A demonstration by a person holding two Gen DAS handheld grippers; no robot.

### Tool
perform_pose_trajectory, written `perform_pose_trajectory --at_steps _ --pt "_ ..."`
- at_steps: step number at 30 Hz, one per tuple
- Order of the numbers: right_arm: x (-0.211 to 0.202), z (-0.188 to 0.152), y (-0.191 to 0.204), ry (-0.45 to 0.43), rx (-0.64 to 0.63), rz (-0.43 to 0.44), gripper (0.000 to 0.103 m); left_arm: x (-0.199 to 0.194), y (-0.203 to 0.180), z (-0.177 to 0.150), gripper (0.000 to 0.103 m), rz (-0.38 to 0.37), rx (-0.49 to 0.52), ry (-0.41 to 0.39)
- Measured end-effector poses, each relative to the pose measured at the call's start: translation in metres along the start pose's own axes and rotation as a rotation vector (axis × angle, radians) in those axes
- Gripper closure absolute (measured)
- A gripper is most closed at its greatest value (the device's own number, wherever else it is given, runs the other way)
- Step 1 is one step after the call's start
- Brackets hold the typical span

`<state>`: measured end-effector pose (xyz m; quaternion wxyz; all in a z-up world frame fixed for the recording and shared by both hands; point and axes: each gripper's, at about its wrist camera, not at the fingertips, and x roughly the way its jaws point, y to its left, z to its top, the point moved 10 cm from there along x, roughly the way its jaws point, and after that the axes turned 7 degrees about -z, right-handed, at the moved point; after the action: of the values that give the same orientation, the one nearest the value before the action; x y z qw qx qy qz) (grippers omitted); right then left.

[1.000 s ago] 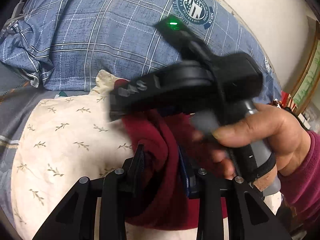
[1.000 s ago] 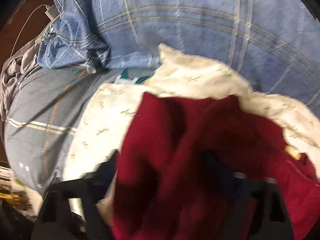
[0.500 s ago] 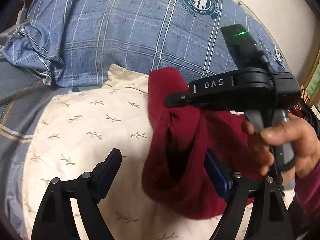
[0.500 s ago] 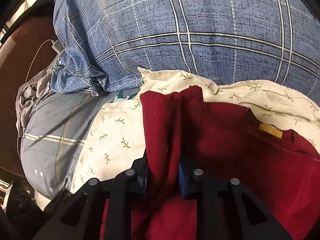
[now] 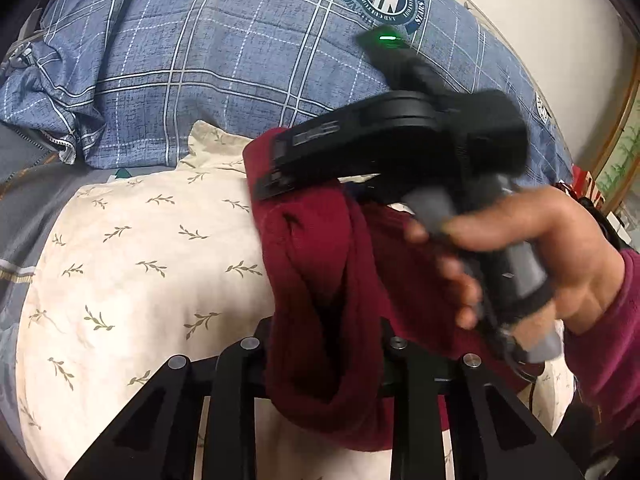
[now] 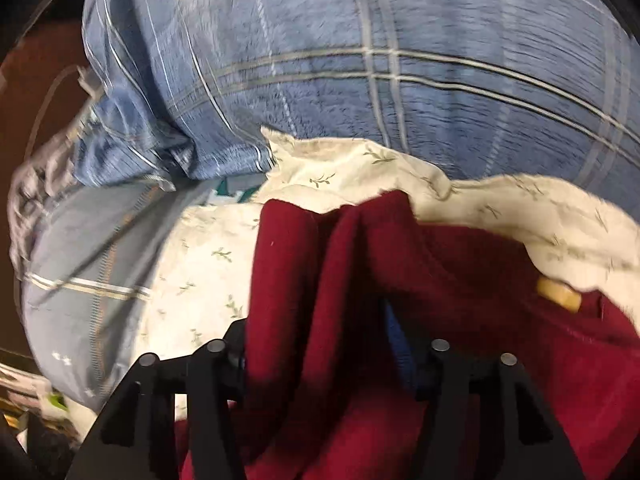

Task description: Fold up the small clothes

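**Both grippers bite into the red garment**

Left gripper (image 5: 324,332) clamped on a thick bunched fold of the dark red garment (image 5: 320,280); the cloth bulges out between its fingers and sags over the cream leaf-print pillow (image 5: 132,264); right gripper (image 6: 320,344) closed on a ridge of the same garment from the other side — fabric pinched up into two standing pleats; the right hand (image 5: 536,256) grips the handle, blurred; blue plaid bedding (image 5: 200,60) lies behind.
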<state>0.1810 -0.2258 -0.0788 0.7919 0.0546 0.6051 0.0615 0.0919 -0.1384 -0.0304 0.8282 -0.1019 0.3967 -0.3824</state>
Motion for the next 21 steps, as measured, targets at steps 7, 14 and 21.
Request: perform_pose_trajectory --at_steps 7,14,21 --pt "-0.010 -0.001 -0.018 -0.119 0.099 0.059 0.073 0.002 0.004 0.002 0.079 0.012 0.007 0.004" --pt "-0.068 -0.010 -0.035 -0.232 0.093 0.079 0.086 -0.012 -0.023 0.001 0.085 0.002 0.059 -0.023" --pt "-0.108 -0.021 -0.055 -0.265 0.088 0.079 0.086 -0.020 -0.052 -0.001 0.086 0.062 0.063 -0.013"
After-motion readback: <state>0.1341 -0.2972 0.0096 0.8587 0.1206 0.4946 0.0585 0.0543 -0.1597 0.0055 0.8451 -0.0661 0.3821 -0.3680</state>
